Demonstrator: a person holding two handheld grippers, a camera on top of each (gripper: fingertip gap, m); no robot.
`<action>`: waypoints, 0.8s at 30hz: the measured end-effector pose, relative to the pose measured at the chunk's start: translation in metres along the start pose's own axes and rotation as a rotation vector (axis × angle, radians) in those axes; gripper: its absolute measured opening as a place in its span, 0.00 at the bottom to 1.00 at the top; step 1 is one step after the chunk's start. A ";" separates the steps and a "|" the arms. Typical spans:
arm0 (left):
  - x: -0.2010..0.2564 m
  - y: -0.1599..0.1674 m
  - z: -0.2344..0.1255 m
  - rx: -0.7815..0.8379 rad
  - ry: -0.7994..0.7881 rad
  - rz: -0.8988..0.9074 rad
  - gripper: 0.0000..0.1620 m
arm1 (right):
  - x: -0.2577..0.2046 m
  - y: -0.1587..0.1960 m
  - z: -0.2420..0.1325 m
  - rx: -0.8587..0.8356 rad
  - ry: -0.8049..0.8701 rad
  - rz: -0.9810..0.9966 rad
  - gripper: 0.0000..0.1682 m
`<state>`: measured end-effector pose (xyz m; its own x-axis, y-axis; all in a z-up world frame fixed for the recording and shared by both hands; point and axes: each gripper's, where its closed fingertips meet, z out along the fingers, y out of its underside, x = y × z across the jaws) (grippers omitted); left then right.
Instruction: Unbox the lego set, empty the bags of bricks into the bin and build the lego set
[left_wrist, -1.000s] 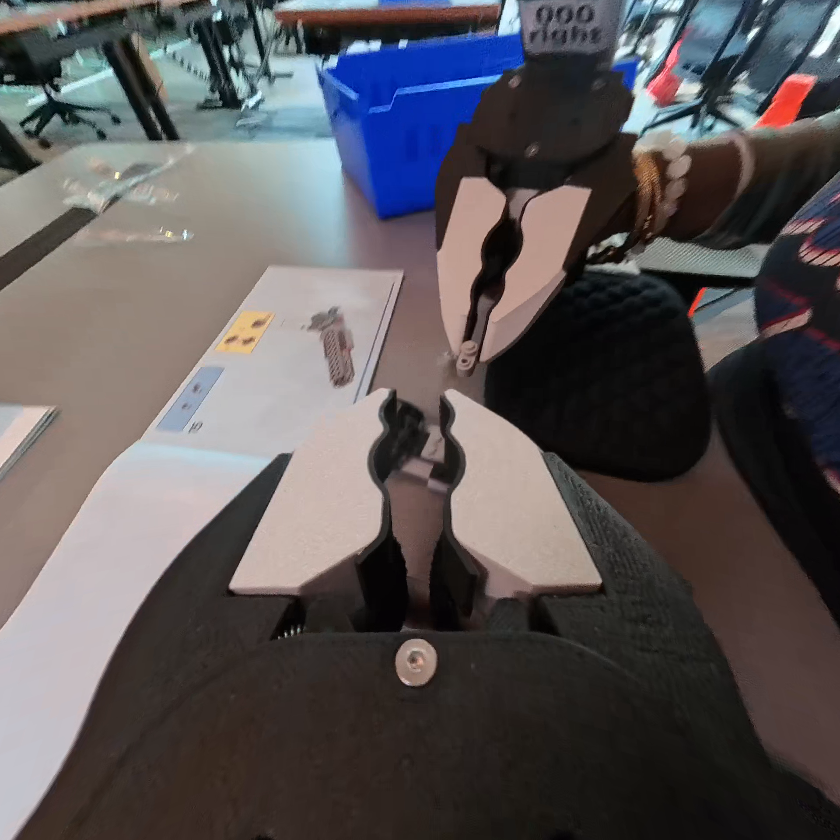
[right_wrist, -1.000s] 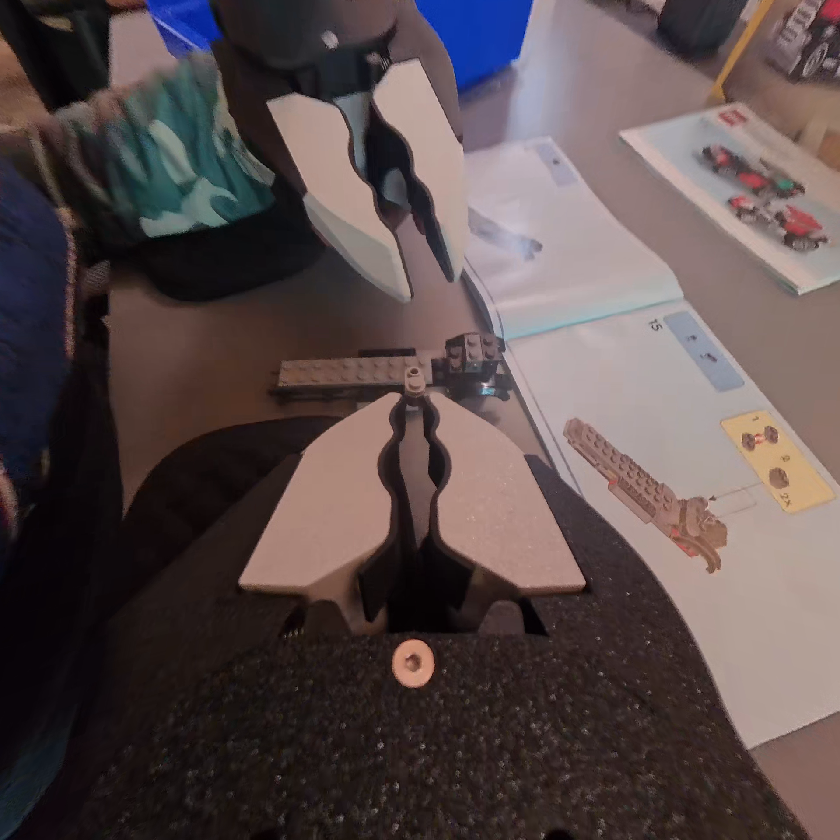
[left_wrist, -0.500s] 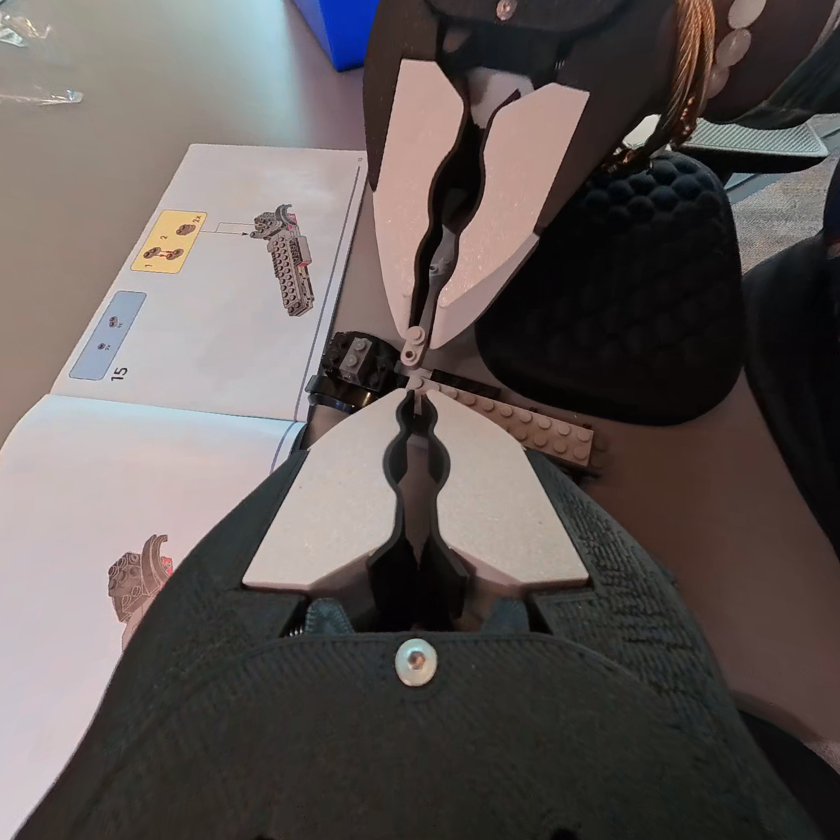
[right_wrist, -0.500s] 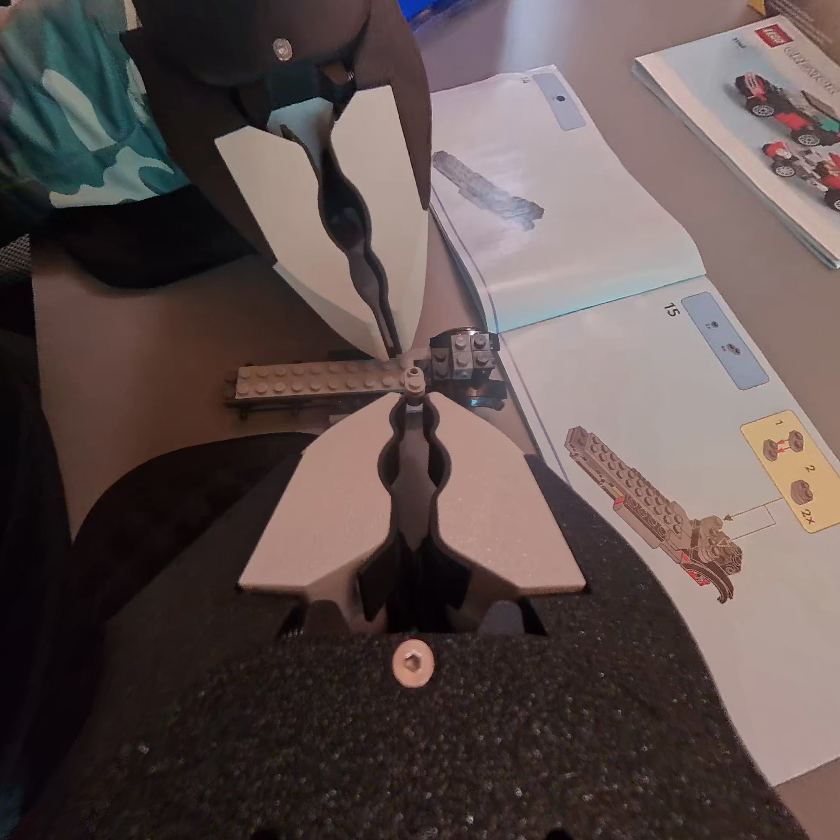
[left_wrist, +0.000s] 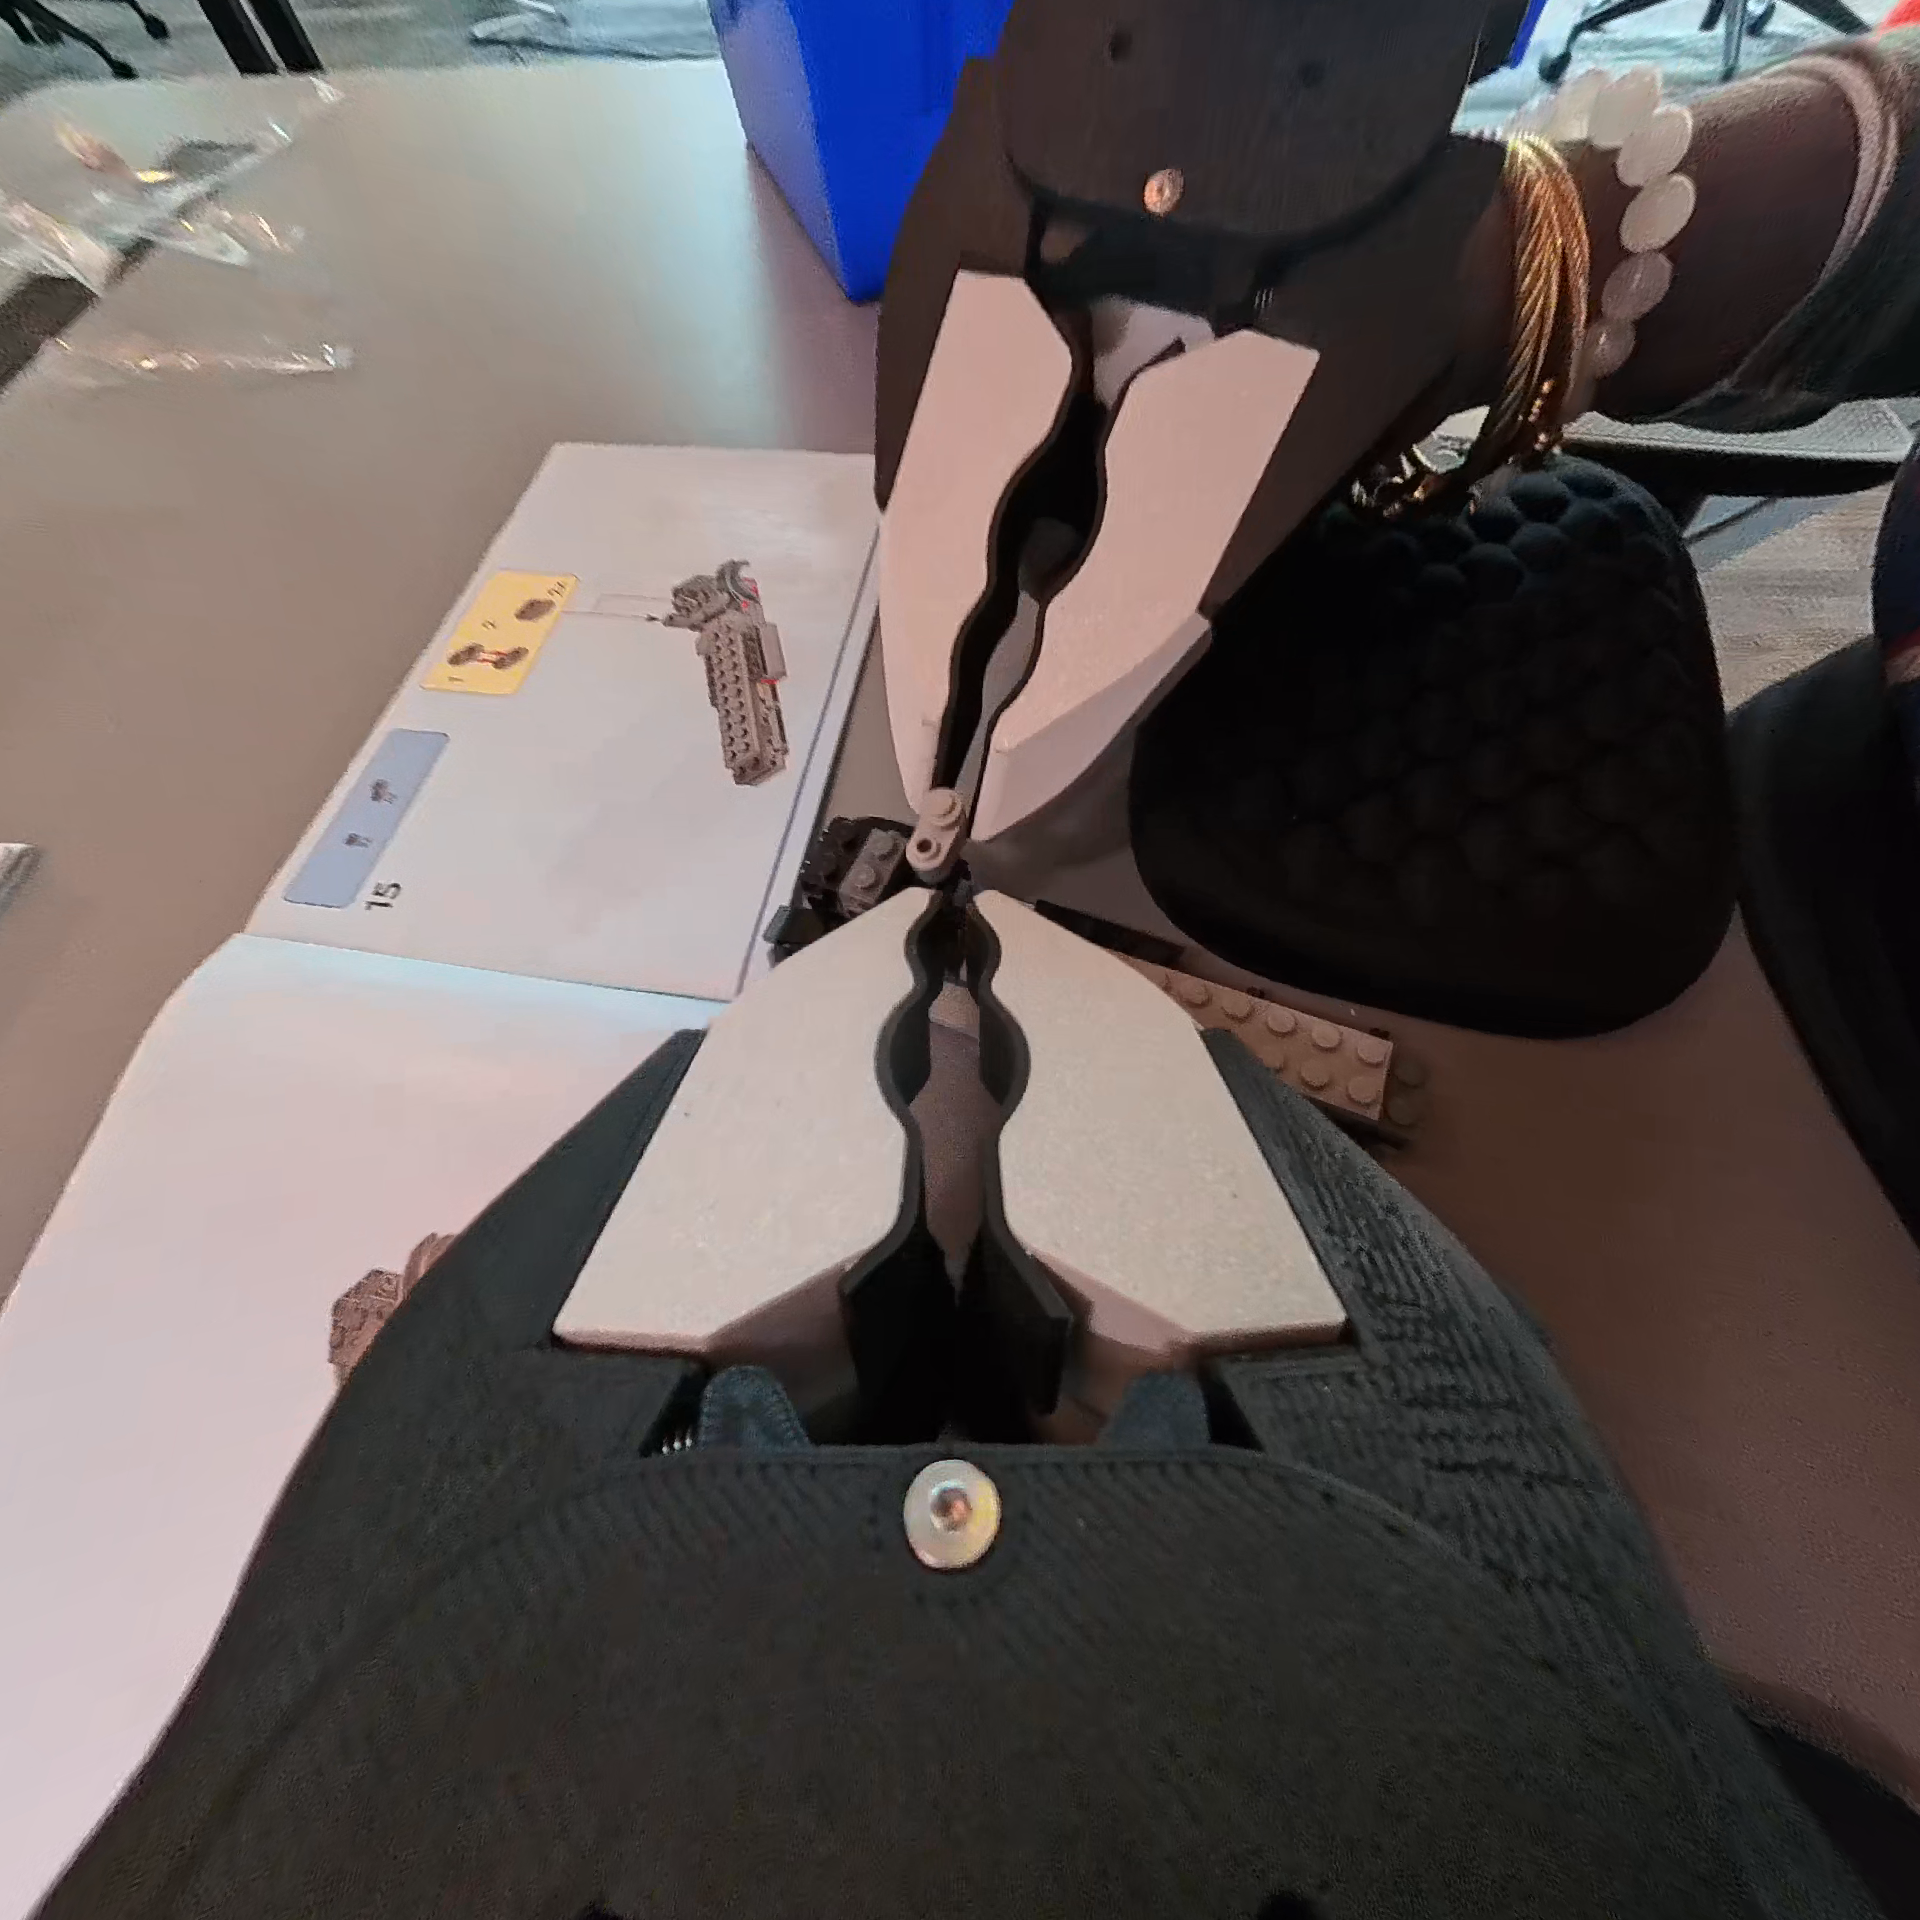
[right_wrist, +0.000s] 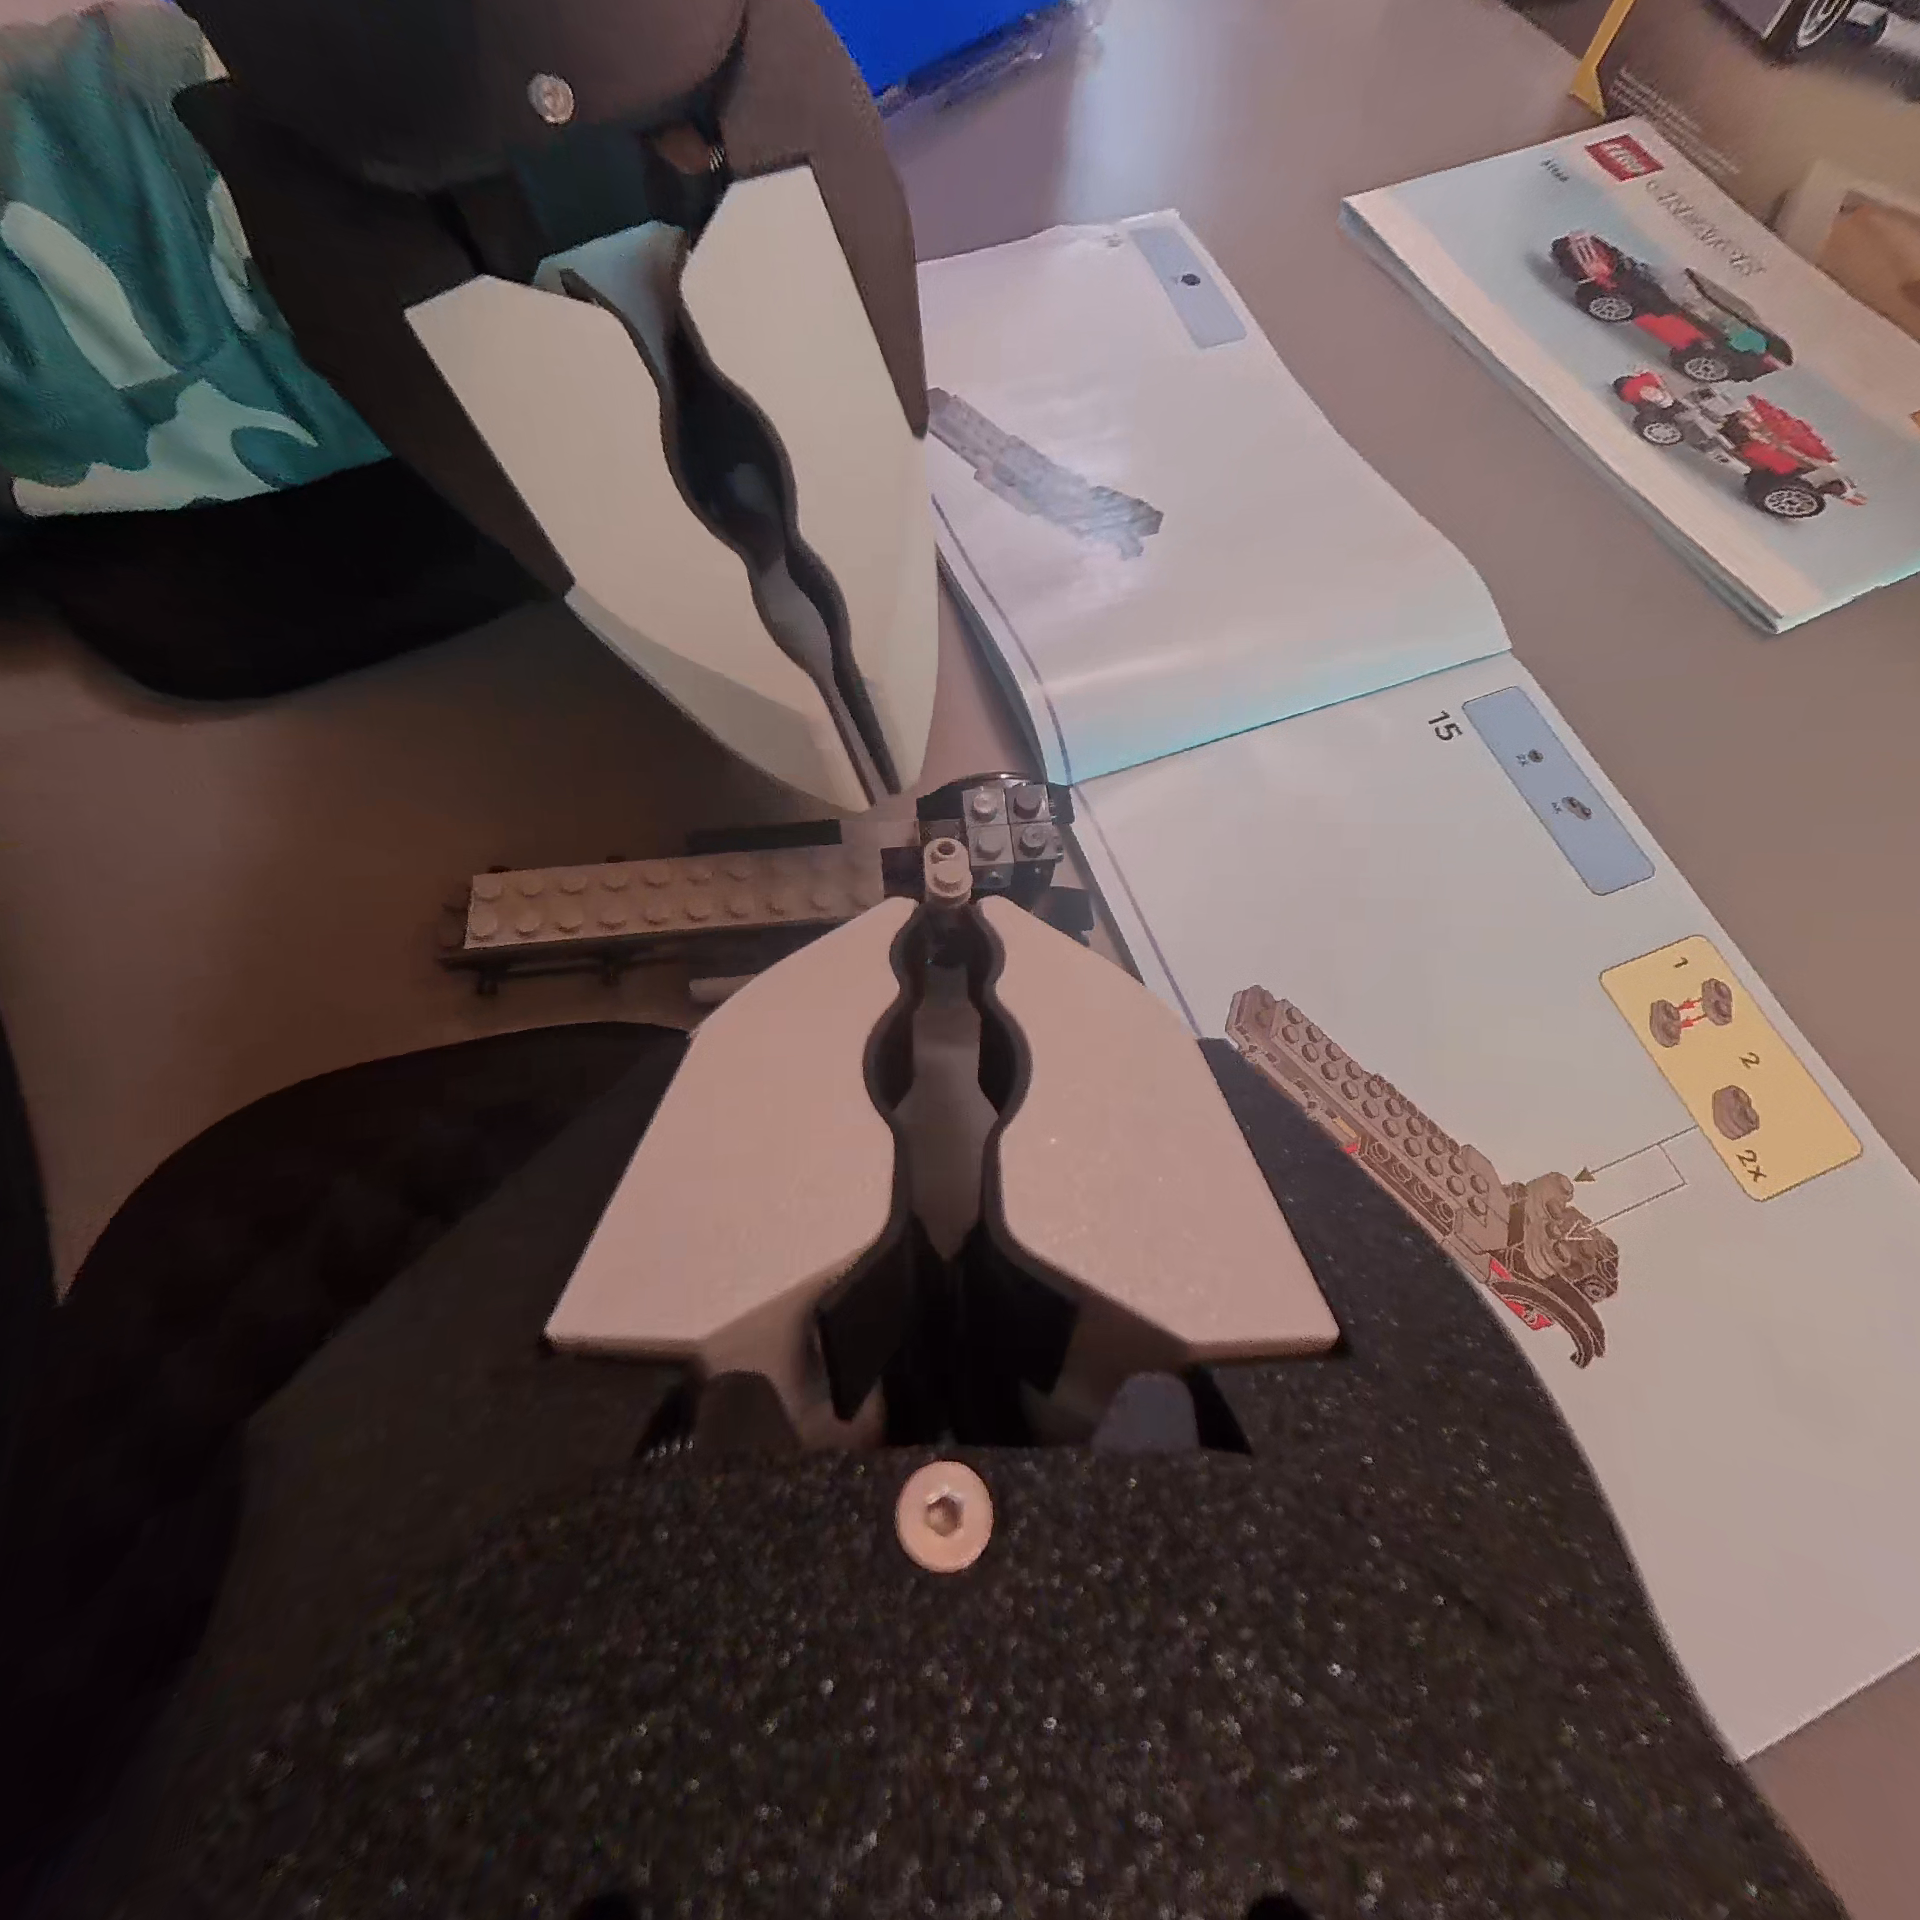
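Observation:
A partly built model lies on the brown table: a long grey studded plate (right_wrist: 665, 899) with a dark grey block (right_wrist: 1008, 821) at its front end. It also shows in the left wrist view (left_wrist: 1278, 1049). My right gripper (right_wrist: 945, 906) is shut on a small grey piece (right_wrist: 943, 864) and holds it just above the model's front. The piece also shows in the left wrist view (left_wrist: 938, 826). My left gripper (left_wrist: 951, 902) is shut, tips down at the model's front, opposite the right gripper (left_wrist: 961, 790). Something small and dark sits at its tips; I cannot tell what.
An open instruction booklet (right_wrist: 1558, 935) lies right beside the model, and a second closed booklet (right_wrist: 1714, 395) farther off. A blue bin (left_wrist: 831, 135) stands at the back, empty plastic bags (left_wrist: 156, 239) to its left. A black chair (left_wrist: 1455, 748) is at the table's edge. My two grippers' fingertips are within a few centimetres of each other. The long grey studded plate (right_wrist: 665, 899) is about 4 cm from my left fingertips.
My left gripper has shut and come down from above onto the model's front. My right gripper has brought the small grey piece closer to the dark block.

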<state>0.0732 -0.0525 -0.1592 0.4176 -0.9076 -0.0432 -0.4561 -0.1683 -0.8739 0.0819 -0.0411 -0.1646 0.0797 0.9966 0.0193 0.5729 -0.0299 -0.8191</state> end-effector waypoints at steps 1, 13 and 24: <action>-0.001 0.000 0.001 0.001 -0.012 0.006 0.02 | 0.000 0.000 0.001 -0.002 0.000 -0.005 0.04; -0.004 0.010 0.008 -0.077 -0.025 0.001 0.02 | 0.001 0.003 0.004 -0.031 -0.004 0.011 0.04; -0.005 -0.003 0.013 -0.009 -0.048 0.062 0.00 | 0.002 0.003 0.004 -0.028 -0.008 0.013 0.04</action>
<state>0.0830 -0.0424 -0.1628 0.4252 -0.8970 -0.1203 -0.4889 -0.1157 -0.8647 0.0802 -0.0394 -0.1694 0.0804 0.9968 0.0043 0.5947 -0.0445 -0.8027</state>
